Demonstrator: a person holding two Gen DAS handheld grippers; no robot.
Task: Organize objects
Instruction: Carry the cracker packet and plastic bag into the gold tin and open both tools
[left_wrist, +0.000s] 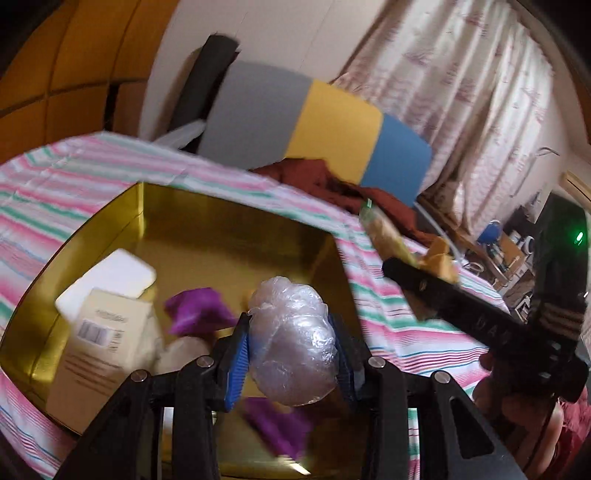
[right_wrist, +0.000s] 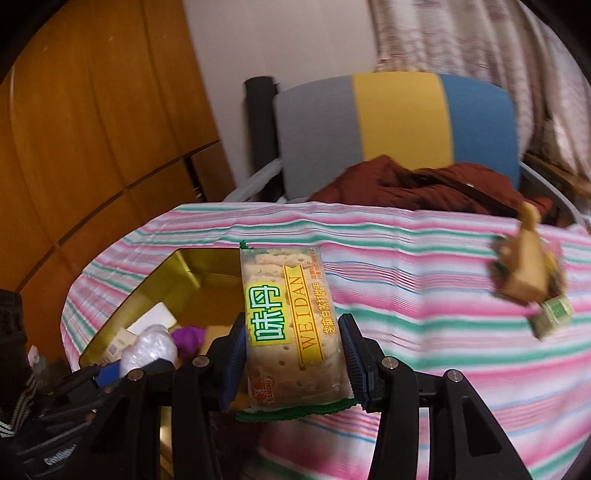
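Over the gold tin (left_wrist: 229, 221) on the striped table (right_wrist: 424, 295), the left tongs (left_wrist: 291, 332) pinched a soft, light, slippery plastic-wrapped bundle (left_wrist: 295, 339) at its waist, while the right tongs (right_wrist: 293, 354) clamped a brittle cracker packet (right_wrist: 291, 325) across its edges.

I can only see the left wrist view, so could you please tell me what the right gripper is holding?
Observer: The right gripper is shut on a cracker packet with a green sealed edge; the print reads WEIDAN.
Operator: Thank you. Is the packet over the gold tin yet?
Observer: Partly. Its upper left corner overlaps the gold tin; the rest hangs over the striped cloth.
Operator: Is anything else lying loose on the cloth to the right?
Observer: Yes, a blurred tan packet with a small green label lies near the cloth's right edge.
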